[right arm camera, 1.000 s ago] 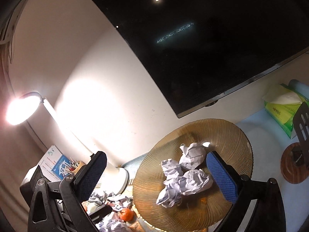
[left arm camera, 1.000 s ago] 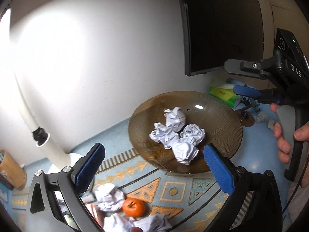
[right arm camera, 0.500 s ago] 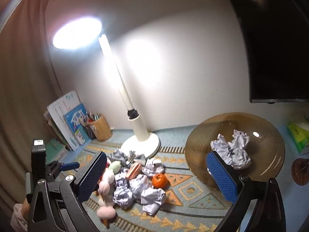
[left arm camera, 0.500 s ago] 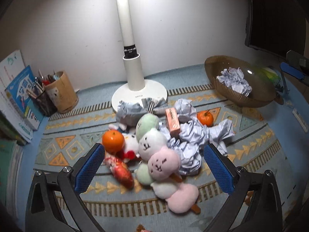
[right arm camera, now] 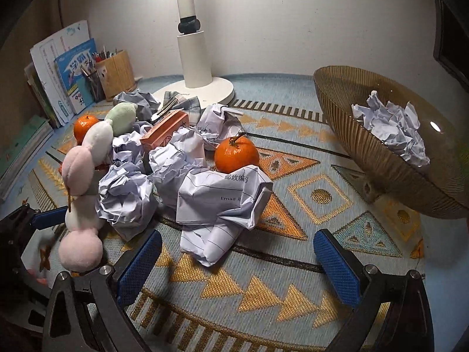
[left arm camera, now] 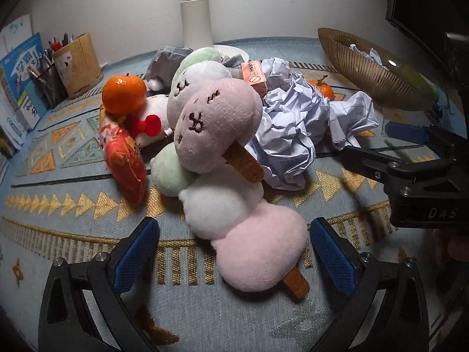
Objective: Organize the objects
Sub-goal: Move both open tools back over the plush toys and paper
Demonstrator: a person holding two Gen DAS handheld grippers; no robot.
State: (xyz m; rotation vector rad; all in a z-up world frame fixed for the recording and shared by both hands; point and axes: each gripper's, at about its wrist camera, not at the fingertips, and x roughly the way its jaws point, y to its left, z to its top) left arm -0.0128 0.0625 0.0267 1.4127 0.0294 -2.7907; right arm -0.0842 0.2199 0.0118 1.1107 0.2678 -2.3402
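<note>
Both cameras much closer and lower than 0.5 s ago; pile now fills the views, lamp head out of frame.

Left gripper (left arm camera: pixel 231 252) spread wide, empty, straddling the pink end of the lower dango plush (left arm camera: pixel 258 252) without touching. Second dango plush (left arm camera: pixel 217 123) lying across it, stitched faces up, brown stick poking out.

Right gripper (right arm camera: pixel 234 267) spread wide, empty, just short of lined crumpled paper (right arm camera: pixel 222 202). Readable on it: "邮政编码" partly, and "Email".

Mandarin (right arm camera: pixel 236 155) touching that paper's far edge. Second mandarin (left arm camera: pixel 124 94) on top of red plush fish (left arm camera: pixel 124 152). Pink carton (left arm camera: pixel 254 77) wedged in paper wads (left arm camera: pixel 290 135); label with a round prohibition sign, text too small to read.

Ribbed amber bowl (right arm camera: pixel 346 117) at right, holding crumpled paper balls (right arm camera: pixel 392 129), well apart from the pile.

"DAS" on the right gripper's body in left view. Blue workbook (right arm camera: pixel 74 76) beside the pen holder (right arm camera: pixel 115 73): large Chinese characters, not resolvable. All on patterned mat (right arm camera: pixel 293 278), lamp base (right arm camera: pixel 202 88) behind.
</note>
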